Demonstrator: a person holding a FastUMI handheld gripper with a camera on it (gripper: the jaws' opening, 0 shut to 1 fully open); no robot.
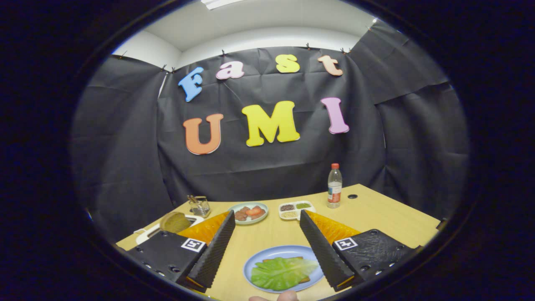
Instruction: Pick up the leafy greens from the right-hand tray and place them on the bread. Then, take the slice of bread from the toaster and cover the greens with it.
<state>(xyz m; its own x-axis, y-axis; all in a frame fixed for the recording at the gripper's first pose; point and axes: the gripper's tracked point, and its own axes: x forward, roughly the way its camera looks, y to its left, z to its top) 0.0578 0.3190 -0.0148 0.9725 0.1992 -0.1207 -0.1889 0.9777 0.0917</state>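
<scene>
Leafy greens (281, 272) (on bread) between the open hand-held gripper (267, 246).

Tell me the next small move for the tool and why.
Probably swing the tool left toward the toaster. The greens already lie on the bread on the blue plate, and the fingers are open and empty, while a slice stands in the toaster, uncollected.
</scene>
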